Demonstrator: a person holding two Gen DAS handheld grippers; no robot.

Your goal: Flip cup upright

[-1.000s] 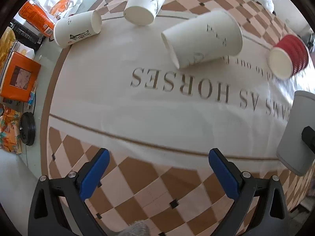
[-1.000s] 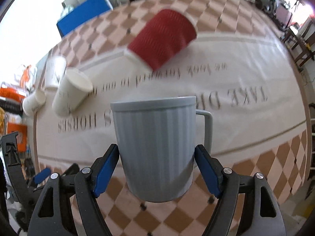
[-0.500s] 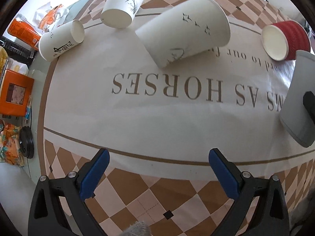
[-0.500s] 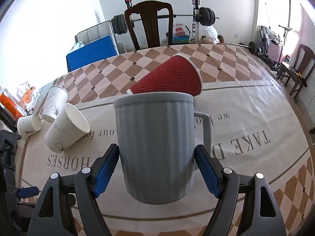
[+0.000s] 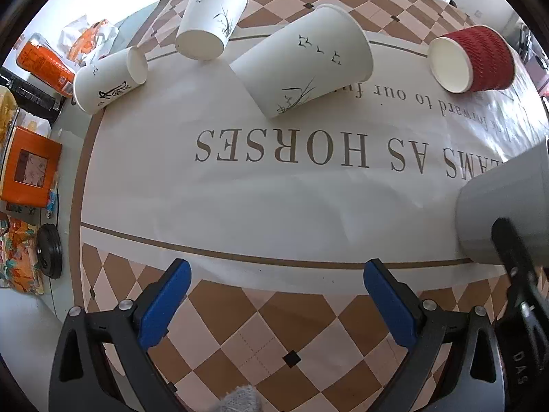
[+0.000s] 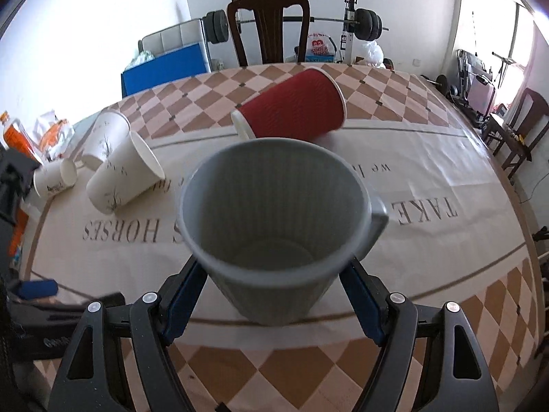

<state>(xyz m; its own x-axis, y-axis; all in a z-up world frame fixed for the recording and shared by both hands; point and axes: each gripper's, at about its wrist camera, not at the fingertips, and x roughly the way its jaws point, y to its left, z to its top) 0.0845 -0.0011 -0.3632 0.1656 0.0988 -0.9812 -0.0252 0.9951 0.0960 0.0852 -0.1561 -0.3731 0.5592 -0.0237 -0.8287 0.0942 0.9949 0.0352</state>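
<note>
**Checkered tablecloth, grey mug clamped in the right gripper**

Brown-and-cream checks border the tablecloth (image 6: pixel 446 178), whose pale middle band carries printed lettering.

The right gripper (image 6: pixel 274 295) has its blue pads pressed against both sides of a ribbed grey mug (image 6: pixel 278 226). The mug is tilted with its open mouth facing the wrist camera, its handle sticking out to the right and its base low over the cloth; whether the base touches the cloth cannot be told. In the left wrist view the same mug (image 5: pixel 507 213) shows at the right edge.

The left gripper (image 5: pixel 274 302) has its jaws spread wide with nothing between them, over the checked border near the table edge.

Just behind the mug a red ribbed paper cup (image 6: pixel 295 106) lies on its side. Farther left, a large white paper cup (image 6: pixel 120 175) printed with birds and grass also lies on its side. Behind it another white cup (image 6: pixel 103 137) stands rim down, and a small white cup (image 6: pixel 55 180) lies tipped over beside them.

Beyond the table stand a dark wooden chair (image 6: pixel 267 24) and a barbell (image 6: pixel 363 22) on a rack.
</note>
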